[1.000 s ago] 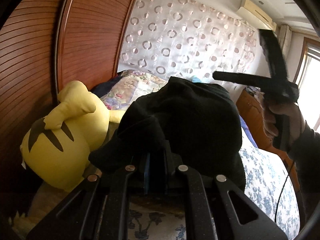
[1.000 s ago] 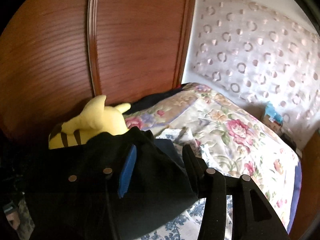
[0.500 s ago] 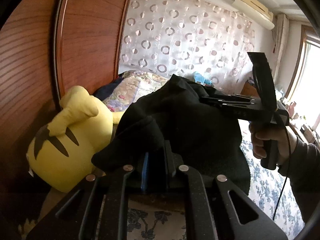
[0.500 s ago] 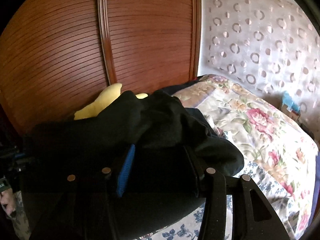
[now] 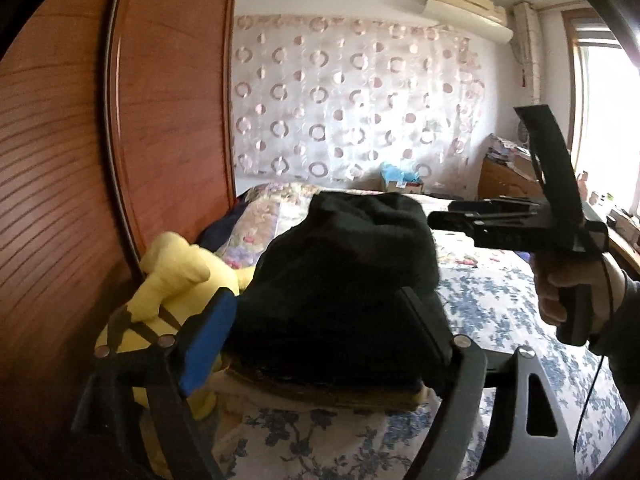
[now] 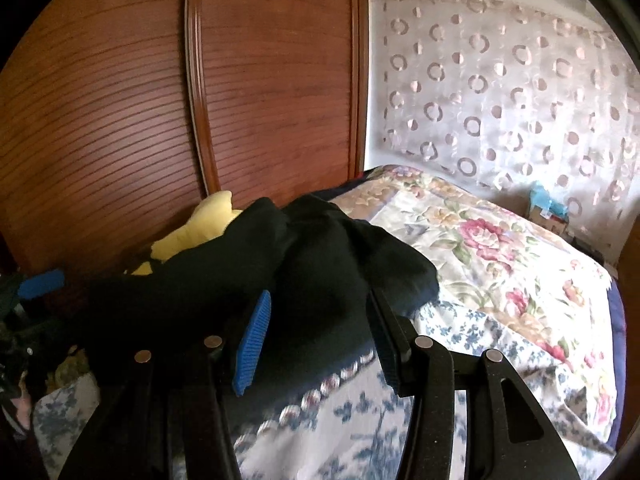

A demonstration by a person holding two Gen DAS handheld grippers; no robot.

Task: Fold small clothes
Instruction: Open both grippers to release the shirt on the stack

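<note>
Black knit garment (image 5: 344,280), bunched into a soft heap, sits on the bed (image 5: 500,304) w/ its blue-and-white floral sheet, touching the yellow plush toy (image 5: 172,280) w/ dark stripes that lies against the reddish-brown slatted wooden wardrobe (image 5: 60,160). Left claw (image 5: 320,332) is opening: its blue-padded finger (image 5: 208,340) and the black one stand on either side of the heap, cloth between them but pads not pressing it. Right claw (image 6: 316,340) stands partly spread, blue ribbed pad (image 6: 252,344) to one side & dark finger to the other, black cloth lying in the gap; can't tell if the pads really pinch it. In the left wrist view the right claw (image 5: 444,222) shows from the side, just beside the heap's far end, a hand (image 5: 572,288) wrapped round its handle. Beyond the garment: a floral quilt (image 6: 500,248) w/ pink roses, then a white sheer curtain (image 5: 352,104) w/ ring pattern. White air-con unit (image 5: 464,8) high on the wall, window (image 5: 600,112) at right.
</note>
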